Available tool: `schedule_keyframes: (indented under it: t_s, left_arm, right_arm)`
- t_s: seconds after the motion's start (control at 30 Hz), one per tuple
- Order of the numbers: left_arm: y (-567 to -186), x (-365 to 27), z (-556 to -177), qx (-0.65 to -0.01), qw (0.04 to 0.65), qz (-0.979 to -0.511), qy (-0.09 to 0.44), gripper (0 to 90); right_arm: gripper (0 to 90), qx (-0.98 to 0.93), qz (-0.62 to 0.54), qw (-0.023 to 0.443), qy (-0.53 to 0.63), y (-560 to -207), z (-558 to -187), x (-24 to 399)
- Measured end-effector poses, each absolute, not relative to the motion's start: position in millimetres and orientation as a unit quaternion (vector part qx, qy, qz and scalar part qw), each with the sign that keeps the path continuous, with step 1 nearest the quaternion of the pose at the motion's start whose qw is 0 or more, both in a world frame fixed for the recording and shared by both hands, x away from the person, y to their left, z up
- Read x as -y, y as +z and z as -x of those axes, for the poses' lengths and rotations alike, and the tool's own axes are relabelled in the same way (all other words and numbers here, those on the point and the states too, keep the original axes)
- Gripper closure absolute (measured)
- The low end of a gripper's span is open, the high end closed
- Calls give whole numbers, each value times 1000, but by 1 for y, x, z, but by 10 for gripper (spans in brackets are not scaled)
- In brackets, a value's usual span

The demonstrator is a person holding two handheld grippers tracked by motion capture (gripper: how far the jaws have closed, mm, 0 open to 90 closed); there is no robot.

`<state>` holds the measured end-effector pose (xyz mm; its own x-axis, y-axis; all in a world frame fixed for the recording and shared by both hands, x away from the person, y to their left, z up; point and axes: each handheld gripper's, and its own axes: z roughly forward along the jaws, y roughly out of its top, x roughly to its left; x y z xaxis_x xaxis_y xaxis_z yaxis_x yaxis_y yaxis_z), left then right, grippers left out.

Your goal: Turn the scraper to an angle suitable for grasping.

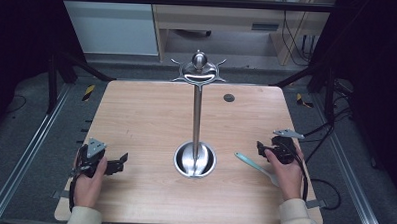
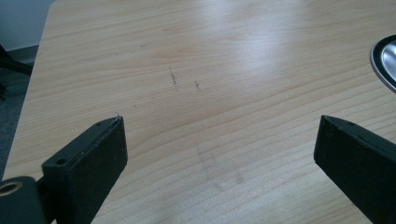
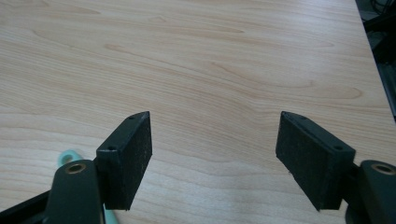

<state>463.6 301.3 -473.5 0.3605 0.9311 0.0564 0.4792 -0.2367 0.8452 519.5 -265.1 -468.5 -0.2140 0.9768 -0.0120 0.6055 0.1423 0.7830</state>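
High view showed a steel stand [image 1: 197, 112] upright at mid-bench [image 1: 146, 110], its round dished base [image 1: 195, 160] holding nothing but the pole. A pale green spatula [image 1: 257, 166] lay flat just right of that base, touching the right gripper [image 1: 261, 148], whose fingers [image 3: 130, 154] stood apart. Left gripper [image 1: 120, 164] rested near the bench's left edge, fingers [image 2: 95, 154] apart on nothing. No writing was legible.
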Motion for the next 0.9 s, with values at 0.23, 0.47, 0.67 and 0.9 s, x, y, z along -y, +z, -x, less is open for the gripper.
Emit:
schedule_keyframes:
  t_s: [0.23,0.47,0.67,0.9]
  left_arm:
    - [-472,-294,-462,-470,388,-735,297,23]
    - [-474,-292,-462,-467,372,-745,296,24]
    - [-473,-291,-462,-463,369,-747,303,24]
    - [-474,-289,-463,-462,362,-750,305,24]
  right_arm:
    - [418,-695,-573,292,320,-470,-523,267]
    - [715,-725,-540,296,310,-464,-525,259]
    - [848,-769,-500,284,281,-463,-529,247]
    - [900,-796,-482,248,271,-468,-531,235]
